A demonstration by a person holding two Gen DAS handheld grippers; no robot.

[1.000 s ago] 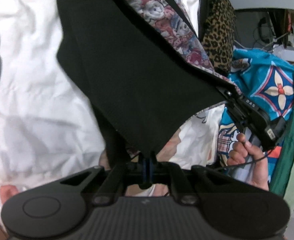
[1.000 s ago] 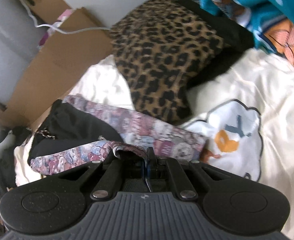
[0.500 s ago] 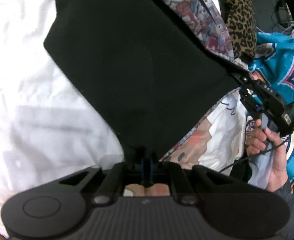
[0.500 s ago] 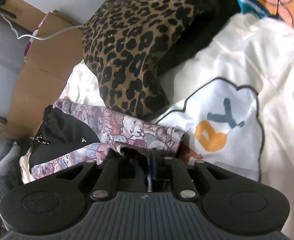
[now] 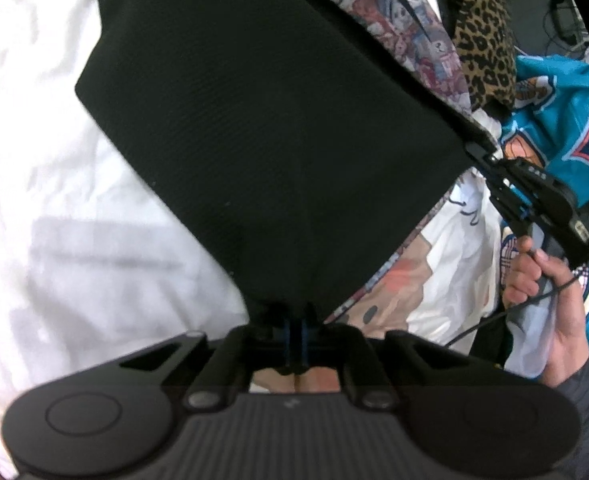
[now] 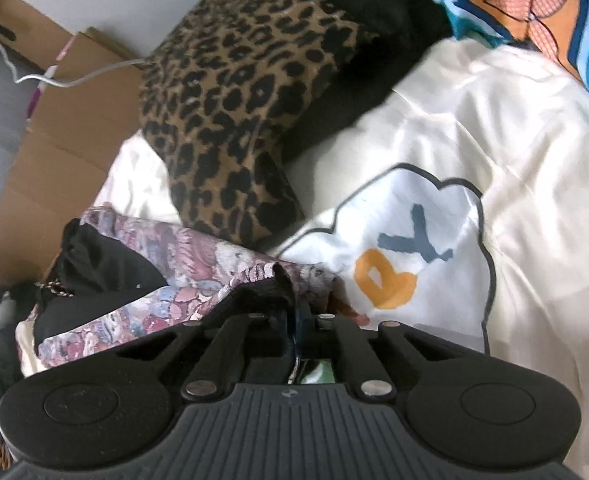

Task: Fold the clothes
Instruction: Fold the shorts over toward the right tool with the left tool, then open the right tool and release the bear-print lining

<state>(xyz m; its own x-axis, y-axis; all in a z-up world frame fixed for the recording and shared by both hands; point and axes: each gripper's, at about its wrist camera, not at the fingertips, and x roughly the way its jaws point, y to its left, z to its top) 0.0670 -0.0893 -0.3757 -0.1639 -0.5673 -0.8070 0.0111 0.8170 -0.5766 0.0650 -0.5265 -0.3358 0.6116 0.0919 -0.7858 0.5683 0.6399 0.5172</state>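
Observation:
A garment with a black lining [image 5: 254, 140] and a teddy-bear print outer side [image 5: 406, 20] hangs spread between both grippers over the white bedding. My left gripper [image 5: 296, 320] is shut on its lower corner. In the left wrist view my right gripper [image 5: 480, 152] pinches the garment's far right corner, with a person's hand [image 5: 542, 280] on its handle. From the right wrist view, the right gripper [image 6: 294, 308] is shut on a bunched edge of the same bear-print garment [image 6: 174, 264], which lies draped to the left.
A leopard-print cushion [image 6: 234, 100] rests on a dark cloth behind the garment. A cream cloth with a cloud print [image 6: 414, 240] covers the right side, with a teal patterned cloth [image 6: 554, 20] beyond. Cardboard boxes [image 6: 54, 140] and a white cable stand at the left.
Both grippers have come down with the garment still held. The black panel now fills more of the left wrist view, and the bedding looks closer in the right wrist view.

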